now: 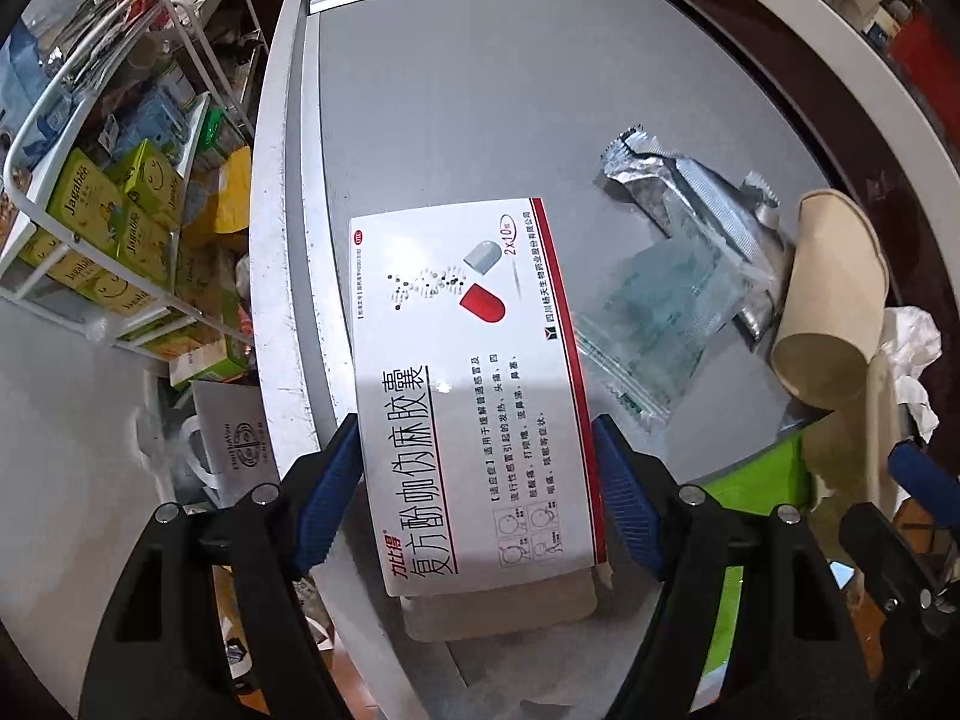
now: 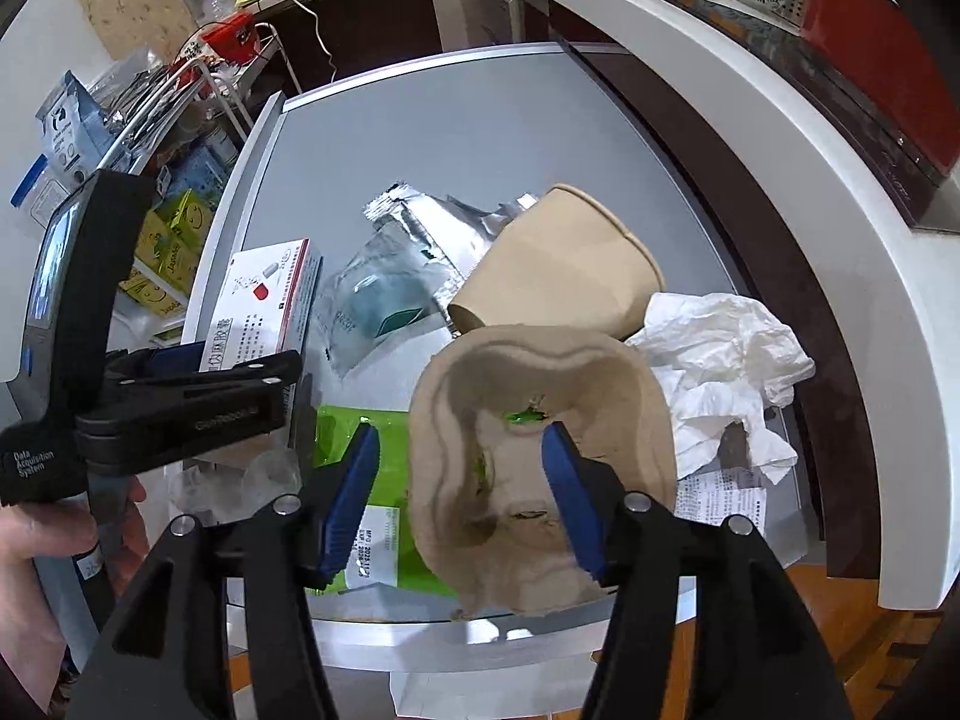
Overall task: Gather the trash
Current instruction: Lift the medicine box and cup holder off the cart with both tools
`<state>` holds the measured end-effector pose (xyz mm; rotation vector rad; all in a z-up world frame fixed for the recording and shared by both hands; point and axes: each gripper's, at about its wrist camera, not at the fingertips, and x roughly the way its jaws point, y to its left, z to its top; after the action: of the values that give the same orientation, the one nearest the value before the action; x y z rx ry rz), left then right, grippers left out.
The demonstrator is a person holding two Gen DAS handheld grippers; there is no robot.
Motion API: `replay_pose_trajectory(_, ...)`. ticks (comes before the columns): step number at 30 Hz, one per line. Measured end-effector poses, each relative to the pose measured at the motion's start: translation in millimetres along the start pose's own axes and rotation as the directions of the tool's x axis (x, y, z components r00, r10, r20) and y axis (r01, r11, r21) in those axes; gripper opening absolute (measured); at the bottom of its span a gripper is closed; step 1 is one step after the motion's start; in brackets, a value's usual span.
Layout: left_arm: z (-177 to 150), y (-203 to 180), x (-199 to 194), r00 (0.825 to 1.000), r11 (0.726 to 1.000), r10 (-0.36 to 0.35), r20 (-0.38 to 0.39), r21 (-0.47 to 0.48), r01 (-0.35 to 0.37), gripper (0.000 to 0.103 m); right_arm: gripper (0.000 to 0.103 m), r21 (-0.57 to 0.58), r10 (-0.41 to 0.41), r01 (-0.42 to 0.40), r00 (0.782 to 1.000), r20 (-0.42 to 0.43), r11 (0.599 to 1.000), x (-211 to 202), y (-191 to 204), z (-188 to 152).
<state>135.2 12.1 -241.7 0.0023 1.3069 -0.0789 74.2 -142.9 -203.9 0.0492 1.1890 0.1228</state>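
A: What does the left gripper (image 1: pixel 477 474) grasp?
B: The medicine box (image 1: pixel 474 384), over the grey table (image 1: pixel 480 120).
A: And the right view?
B: The right gripper (image 2: pixel 459 498) gapes loosely around a pulp cup-carrier (image 2: pixel 540 438), unseen from the left.

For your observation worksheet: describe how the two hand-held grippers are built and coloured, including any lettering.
Both the left gripper and right gripper have black angular frames with silver pivot bolts and ribbed blue fingers. Seen from the right wrist, the left one's black body carries white "Data Acquisition System" lettering.
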Motion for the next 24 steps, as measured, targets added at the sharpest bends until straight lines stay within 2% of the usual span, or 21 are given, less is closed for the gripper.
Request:
replay_pose_trajectory(2, -0.6, 1.1, 1.9, 1.0, 1.0, 0.018, -0.002, -0.003, -0.018, 0.076, 0.054, 0.003, -0.006, 0.006, 1.0, -0.004, 1.0, 1.5, 0.2, 0.7)
replay_pose_trajectory(3, -0.8, 1.5, 1.8, 1.0, 1.0, 0.02, 0.003, -0.004, -0.02, 0.076, 0.049, 0.004, -0.005, 0.005, 1.0, -0.006, 1.0, 2.4, 0.0, 0.5)
replay_pose_trajectory(4, -0.8, 1.9, 1.8, 1.0, 1.0, 0.021, 0.004, -0.004, -0.021, 0.076, 0.032, 0.006, -0.002, 0.002, 1.0, -0.008, 1.0, 1.9, -1.8, -1.1)
replay_pose_trajectory(5, -1.3, -0.1, 1.3, 1.0, 1.0, 0.02, 0.006, -0.004, -0.02, 0.076, 0.023, 0.012, 0.011, -0.011, 1.0, -0.014, 1.0, 2.8, -3.8, -1.9)
replay_pose_trajectory(9, -2.1, 1.0, 0.1, 1.0, 1.0, 0.015, 0.011, 0.002, -0.015, 0.074, 0.022, 0.023, 0.033, -0.033, 0.999, -0.002, 0.999, 0.1, -6.4, -3.5)
replay_pose_trajectory(19, 5.1, 19.0, -29.8, 0.992, 0.993, -0.109, 0.068, -0.04, 0.111, 0.073, 0.019, 0.049, 0.093, -0.099, 0.99, 0.102, 0.994, -40.2, -15.0, 4.7)
replay_pose_trajectory(24, 8.1, 24.8, -54.0, 0.985, 0.99, -0.124, 0.123, -0.055, 0.132, 0.073, 0.019, 0.049, 0.131, -0.14, 0.979, 0.158, 0.989, -61.8, -16.0, 9.8)
